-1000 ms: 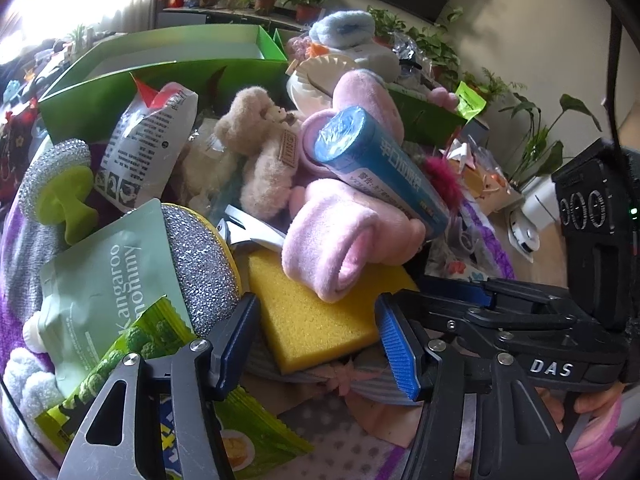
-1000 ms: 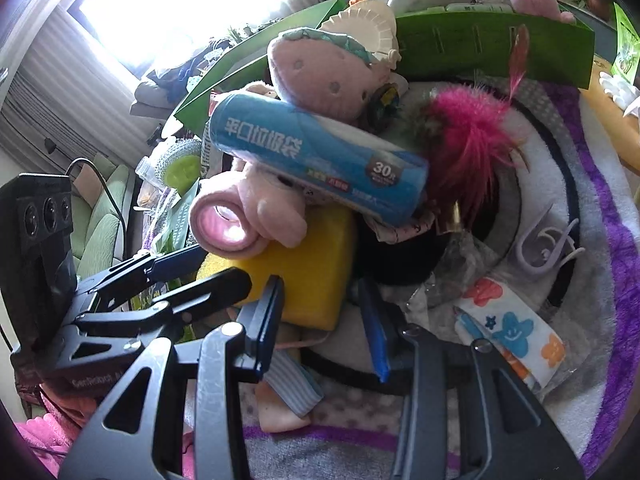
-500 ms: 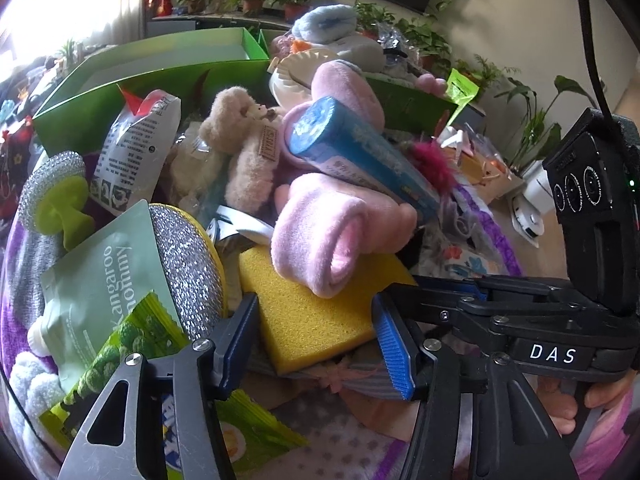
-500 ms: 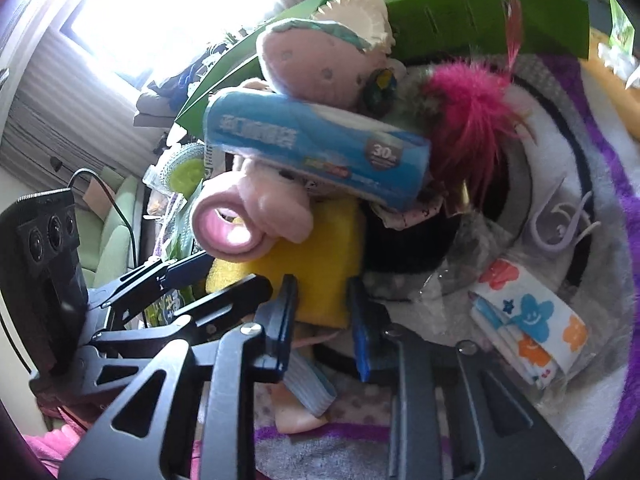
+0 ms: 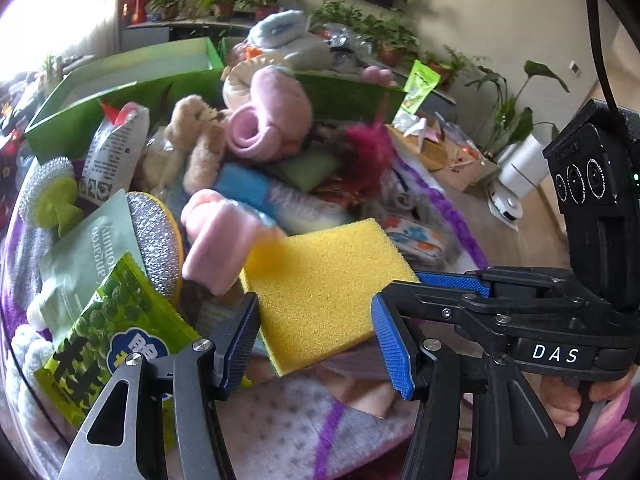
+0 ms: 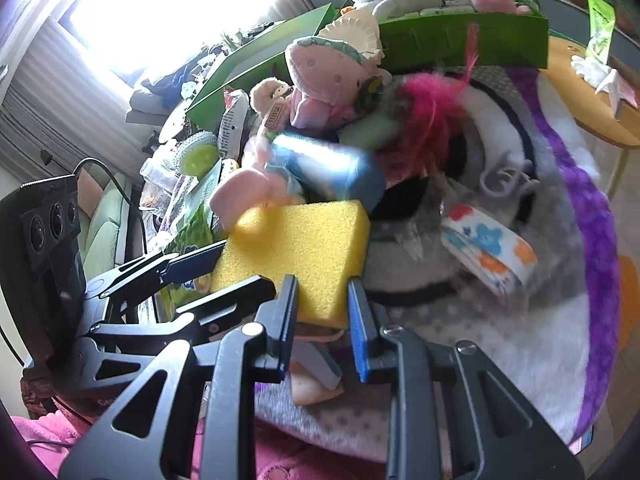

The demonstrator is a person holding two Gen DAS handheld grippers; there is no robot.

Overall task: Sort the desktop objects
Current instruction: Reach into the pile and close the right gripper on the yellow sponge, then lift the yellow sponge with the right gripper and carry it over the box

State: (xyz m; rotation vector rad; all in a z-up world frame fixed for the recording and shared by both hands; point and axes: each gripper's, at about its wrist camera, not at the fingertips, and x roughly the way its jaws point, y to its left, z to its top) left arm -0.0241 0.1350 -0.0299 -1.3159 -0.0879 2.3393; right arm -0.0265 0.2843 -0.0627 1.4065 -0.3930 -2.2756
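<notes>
Yellow foam is the thing in hand: the sponge [image 6: 296, 256] sits between both sets of jaws, raised off the heap of clutter. The right gripper [image 6: 322, 320] has its jaws pressed onto the sponge's near edge, pinching it firmly. The left gripper [image 5: 316, 340] has its 2 jaws spread to either side of the sponge's lower corner; whether its pads actually press the foam I cannot tell.

Just beyond the jaws, a pink rolled sock [image 5: 218, 236] and a blue roll [image 6: 324, 160] look blurred, seemingly tumbling off the sponge's far end.

To do this step well, I judge the lift should go slowly and level, so loose items slide back onto the pile rather than off the tabletop. Foam gives under pressure, so a deeper bite from the right jaws would hold better than an edge pinch. The green boxes [image 5: 132, 92] beyond look like possible destinations.
</notes>
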